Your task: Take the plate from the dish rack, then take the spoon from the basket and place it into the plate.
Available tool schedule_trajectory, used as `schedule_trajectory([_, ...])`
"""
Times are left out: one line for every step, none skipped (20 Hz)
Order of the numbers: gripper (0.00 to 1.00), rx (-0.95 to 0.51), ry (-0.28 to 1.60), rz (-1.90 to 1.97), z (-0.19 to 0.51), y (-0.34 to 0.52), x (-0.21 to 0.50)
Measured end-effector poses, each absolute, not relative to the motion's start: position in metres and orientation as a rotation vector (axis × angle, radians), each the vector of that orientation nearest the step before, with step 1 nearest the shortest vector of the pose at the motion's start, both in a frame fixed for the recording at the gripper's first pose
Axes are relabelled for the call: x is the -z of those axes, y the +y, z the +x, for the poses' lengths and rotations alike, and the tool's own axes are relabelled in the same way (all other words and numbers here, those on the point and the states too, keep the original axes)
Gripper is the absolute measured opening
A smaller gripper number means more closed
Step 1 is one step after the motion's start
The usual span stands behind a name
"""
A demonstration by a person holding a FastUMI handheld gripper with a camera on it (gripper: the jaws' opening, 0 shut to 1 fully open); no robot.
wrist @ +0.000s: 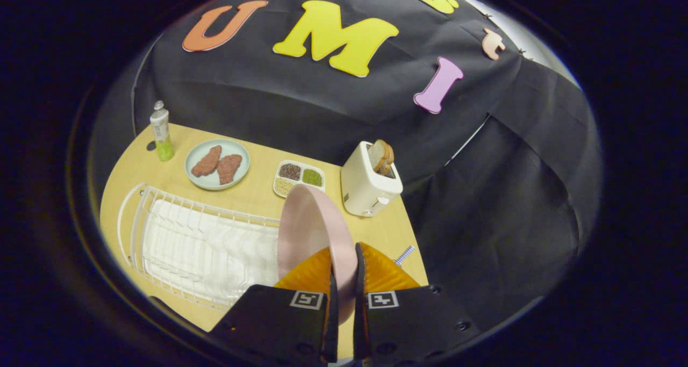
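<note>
the tongs, a hand-held two-finger gripper (344,281), are closed narrowly on a pale pink plate (312,232), with one finger pressing each face of it near its lower rim. the plate stands on edge between the fingers, lifted clear of the table and tilted a little to the left, so its broad underside faces left and its thin rim runs up and away from the fingers. just to the left of the fingers and the plate lies a white wire dish rack (199,249), long and low, with a white ribbed drain tray inside it; the plate is held at the right end of this rack, and whether it touches the wires cannot be told. the rack sits on a light wooden table (252,189). beyond the plate, toward the far side of the table, is a small white divided dish (299,178) holding dark, green and pale grains in separate sections. to its right stands a white toaster (370,184) with slices of bread (382,155) sticking up from its slot. to the left of the divided dish is a pale green plate (217,164) carrying two reddish-brown pieces of meat (217,165). at the far left of the table stands an upright tube (161,131) with a white top and green lower part. near the right finger, a small blue-and-white patterned object (404,255) pokes out at the table edge. black cloth hangs behind and to the right of the table.
</note>
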State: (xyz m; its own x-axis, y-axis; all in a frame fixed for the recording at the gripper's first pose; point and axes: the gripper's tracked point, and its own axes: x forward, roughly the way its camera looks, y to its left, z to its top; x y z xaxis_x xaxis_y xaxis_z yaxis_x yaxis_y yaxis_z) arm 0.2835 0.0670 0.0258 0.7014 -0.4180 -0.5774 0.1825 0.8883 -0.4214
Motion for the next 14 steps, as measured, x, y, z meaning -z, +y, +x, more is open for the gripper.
schedule_trajectory([0.16, 0.334, 0.708, -0.329, 0.274, 0.065, -0.034])
schedule_trajectory([0.16, 0.323, 0.691, -0.314, 0.264, 0.062, -0.04])
schedule_trajectory([0.16, 0.314, 0.675, -0.302, 0.252, 0.059, -0.045])
schedule_trajectory([0.16, 0.294, 0.664, -0.294, 0.238, 0.057, -0.048])
schedule_trajectory([0.16, 0.264, 0.661, -0.286, 0.225, 0.057, -0.047])
schedule_trajectory([0.16, 0.228, 0.664, -0.279, 0.209, 0.058, -0.043])
schedule_trajectory([0.16, 0.201, 0.67, -0.262, 0.193, 0.058, -0.039])
schedule_trajectory([0.16, 0.179, 0.677, -0.243, 0.177, 0.057, -0.033])
schedule_trajectory([0.16, 0.154, 0.675, -0.225, 0.163, 0.056, -0.027])
schedule_trajectory([0.16, 0.137, 0.68, -0.201, 0.149, 0.057, -0.017])
schedule_trajectory([0.16, 0.12, 0.683, -0.181, 0.138, 0.056, -0.006])
schedule_trajectory([0.16, 0.108, 0.701, -0.172, 0.126, 0.056, 0.01])
schedule_trajectory([0.16, 0.093, 0.715, -0.17, 0.118, 0.057, 0.026])
schedule_trajectory([0.16, 0.079, 0.721, -0.173, 0.111, 0.058, 0.041])
